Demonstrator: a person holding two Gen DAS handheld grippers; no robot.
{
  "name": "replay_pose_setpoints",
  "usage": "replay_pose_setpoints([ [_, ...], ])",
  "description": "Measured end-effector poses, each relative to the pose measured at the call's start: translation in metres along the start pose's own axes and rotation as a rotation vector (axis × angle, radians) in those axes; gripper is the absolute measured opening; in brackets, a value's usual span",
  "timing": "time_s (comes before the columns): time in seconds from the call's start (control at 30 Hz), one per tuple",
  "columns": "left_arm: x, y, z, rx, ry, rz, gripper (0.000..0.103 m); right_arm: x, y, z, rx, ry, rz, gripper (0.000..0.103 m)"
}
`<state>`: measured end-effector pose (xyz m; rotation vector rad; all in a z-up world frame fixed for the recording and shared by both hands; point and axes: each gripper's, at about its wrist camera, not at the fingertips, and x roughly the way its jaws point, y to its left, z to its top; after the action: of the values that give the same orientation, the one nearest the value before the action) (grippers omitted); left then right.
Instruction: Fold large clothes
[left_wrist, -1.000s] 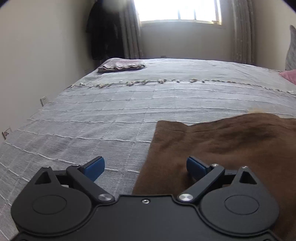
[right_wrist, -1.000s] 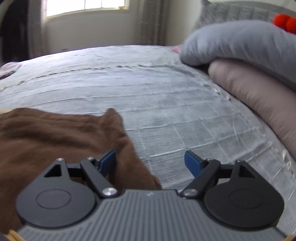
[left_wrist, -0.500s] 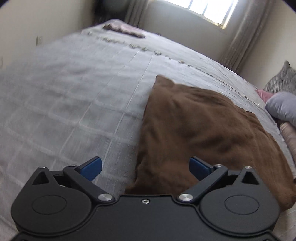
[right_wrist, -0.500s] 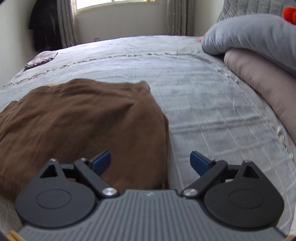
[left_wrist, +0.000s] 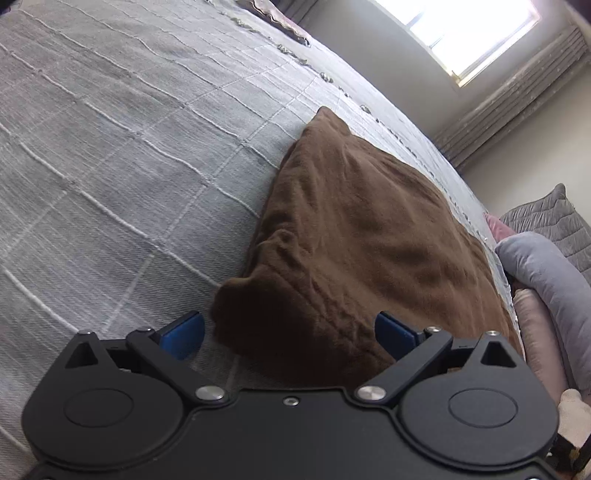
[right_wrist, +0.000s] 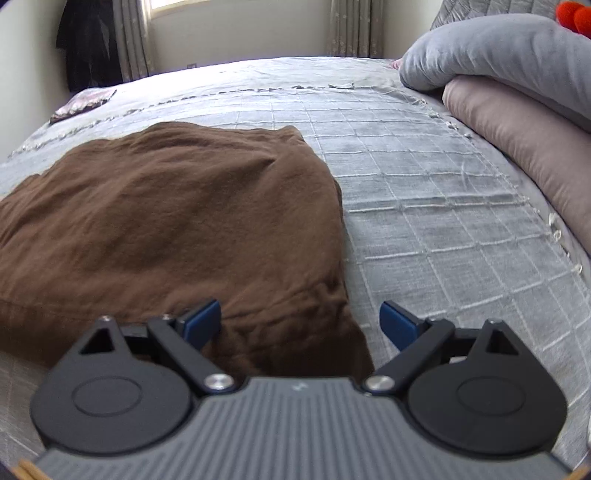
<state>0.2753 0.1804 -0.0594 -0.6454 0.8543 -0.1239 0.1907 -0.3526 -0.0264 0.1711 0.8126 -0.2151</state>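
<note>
No readable labels. Brown garment (right_wrist: 177, 221), soft wrinkled weave, folded flat on bed (right_wrist: 424, 206) with grey grid-stitched cover. Left gripper (left_wrist: 290, 332) and right gripper (right_wrist: 301, 321): jaws spread over its near corners, pinching nothing; right just opened wider.

Left wrist view: rolled, angled down over the near left corner of the folded brown fabric garment (left_wrist: 354, 236), close above the grey checked woven bedspread (left_wrist: 110, 155). Right wrist view: level, angled down over the garment's (right_wrist: 166, 221) near right corner. Shared: garment, bedspread (right_wrist: 443, 221), folded grey blanket (right_wrist: 498, 51).
</note>
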Motion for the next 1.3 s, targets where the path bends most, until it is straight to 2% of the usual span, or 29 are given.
replay_pose_setpoints([
  [0.1,0.005,0.0,-0.004,-0.061,-0.037,-0.014,0.094,-0.01,0.011,-0.001,-0.008,-0.042,-0.016,0.094],
  [0.2,0.006,0.005,-0.007,-0.147,-0.093,-0.022,0.083,-0.025,0.029,-0.001,-0.008,-0.141,-0.005,0.094],
  [0.27,0.006,0.01,-0.006,-0.211,-0.124,-0.025,0.069,-0.031,0.043,-0.001,0.0,-0.198,0.039,0.094],
  [0.33,0.007,0.015,-0.007,-0.265,-0.143,-0.024,0.063,-0.032,0.059,-0.002,0.008,-0.242,0.109,0.093],
  [0.37,0.007,0.015,-0.006,-0.277,-0.153,-0.021,0.054,-0.03,0.07,-0.001,0.001,-0.251,0.153,0.093],
  [0.43,0.01,0.014,-0.005,-0.283,-0.163,-0.022,0.047,-0.023,0.094,0.0,-0.055,-0.24,0.23,0.086],
  [0.5,0.01,0.009,-0.005,-0.271,-0.185,-0.016,0.039,-0.016,0.121,0.0,-0.135,-0.222,0.287,0.061],
  [0.6,0.001,-0.01,-0.006,-0.166,-0.257,0.002,0.032,-0.004,0.155,-0.002,-0.223,-0.168,0.373,0.033],
  [0.67,-0.009,-0.024,-0.004,-0.121,-0.304,-0.009,0.029,0.005,0.171,-0.002,-0.246,-0.126,0.429,0.024],
  [0.77,-0.026,-0.053,0.001,-0.027,-0.367,-0.052,0.028,0.016,0.191,-0.007,-0.268,-0.07,0.444,0.02],
  [0.93,-0.041,-0.122,0.0,0.172,-0.418,-0.17,0.027,0.038,0.196,-0.005,-0.188,0.027,0.465,0.02],
  [1.1,-0.029,-0.198,-0.027,0.38,-0.375,-0.281,0.027,0.034,0.175,0.001,-0.122,0.063,0.546,0.022],
  [1.13,-0.024,-0.212,-0.036,0.432,-0.358,-0.297,0.027,0.031,0.165,0.004,-0.091,0.072,0.573,0.025],
  [1.2,-0.013,-0.235,-0.053,0.509,-0.321,-0.334,0.027,0.02,0.134,0.01,-0.019,0.063,0.607,0.052],
  [1.27,0.006,-0.252,-0.071,0.569,-0.271,-0.365,0.026,0.014,0.097,0.019,0.052,0.02,0.581,0.064],
  [1.3,0.015,-0.259,-0.079,0.588,-0.24,-0.38,0.026,0.012,0.077,0.023,0.084,0.003,0.55,0.067],
])
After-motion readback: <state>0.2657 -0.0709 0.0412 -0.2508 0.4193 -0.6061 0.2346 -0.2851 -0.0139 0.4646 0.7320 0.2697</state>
